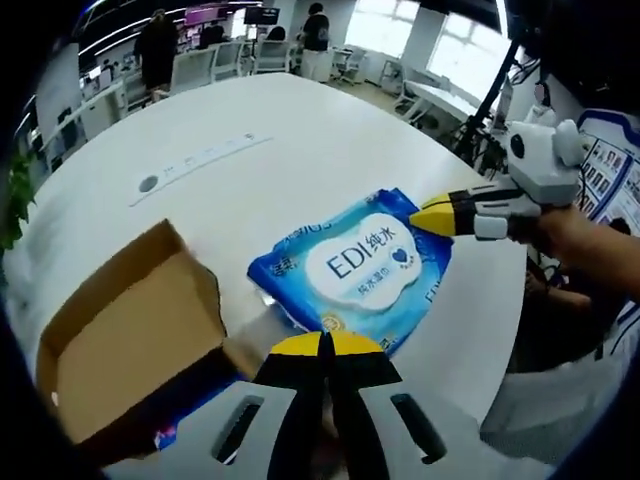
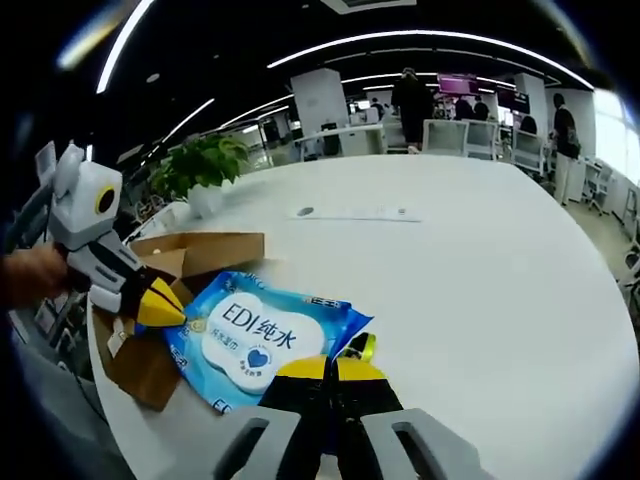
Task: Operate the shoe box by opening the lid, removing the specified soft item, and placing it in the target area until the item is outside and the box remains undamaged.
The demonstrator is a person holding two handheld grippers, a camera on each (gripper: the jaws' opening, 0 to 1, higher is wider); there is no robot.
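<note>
Your left gripper [image 1: 326, 345], jaws closed, is pinching the blue wipes pack [image 1: 352, 268] at lower centre; right gripper [image 2: 331, 368], also closed, is gripping its opposite edge; open cardboard box [image 1: 130, 335] lying lower left

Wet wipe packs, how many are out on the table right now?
1. The blue wipes pack lies flat on the white table beside the open cardboard box, held at opposite edges by both grippers. The box's inside is partly hidden, so more could be there.
</note>
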